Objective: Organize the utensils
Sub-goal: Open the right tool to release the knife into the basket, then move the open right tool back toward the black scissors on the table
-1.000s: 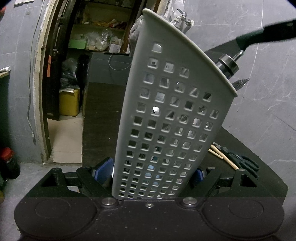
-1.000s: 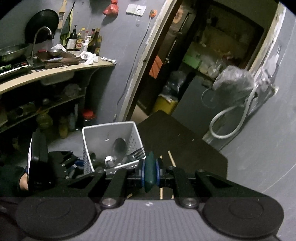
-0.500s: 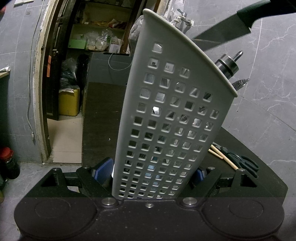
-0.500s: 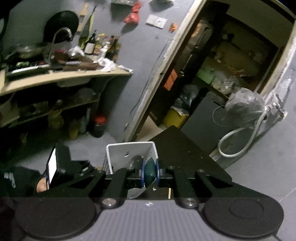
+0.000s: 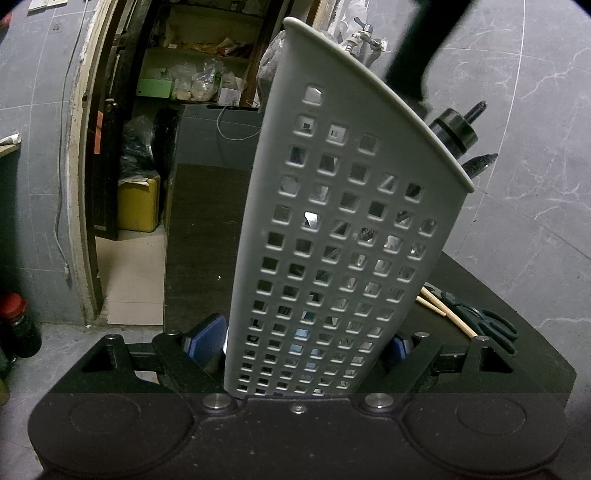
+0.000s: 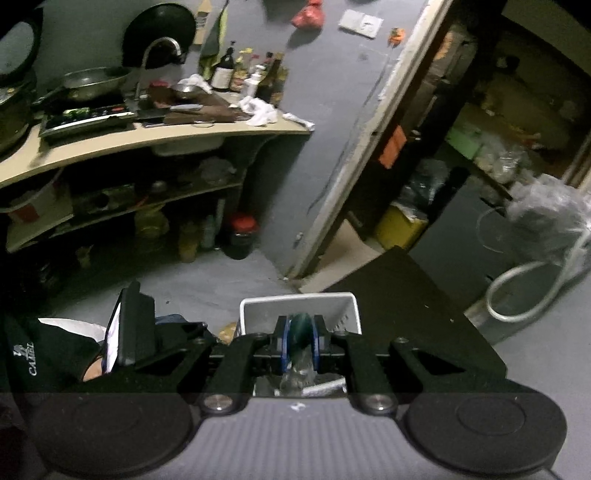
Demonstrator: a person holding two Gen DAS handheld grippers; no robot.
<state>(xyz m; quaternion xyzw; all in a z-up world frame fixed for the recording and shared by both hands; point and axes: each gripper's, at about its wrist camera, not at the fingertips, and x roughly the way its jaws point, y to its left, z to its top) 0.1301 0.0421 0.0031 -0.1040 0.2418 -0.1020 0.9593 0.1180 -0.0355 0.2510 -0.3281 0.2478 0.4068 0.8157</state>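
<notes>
Utensils: one basket (image 5: 347, 236), two tongs, both gripping.

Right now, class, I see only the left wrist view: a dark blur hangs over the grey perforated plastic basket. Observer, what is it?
Observer: A dark green knife handle, clamped in the right tool.
Operator: Where is it relative to the basket?
Observer: Over the open top of the grey perforated plastic basket, blade apparently pointing down.
Operator: Anything inside?
Observer: A silver metal utensil shows beneath the tool.

Home kitchen — wok (image 6: 159, 35), sauce bottles (image 6: 221, 70), counter (image 6: 147, 136)
</notes>
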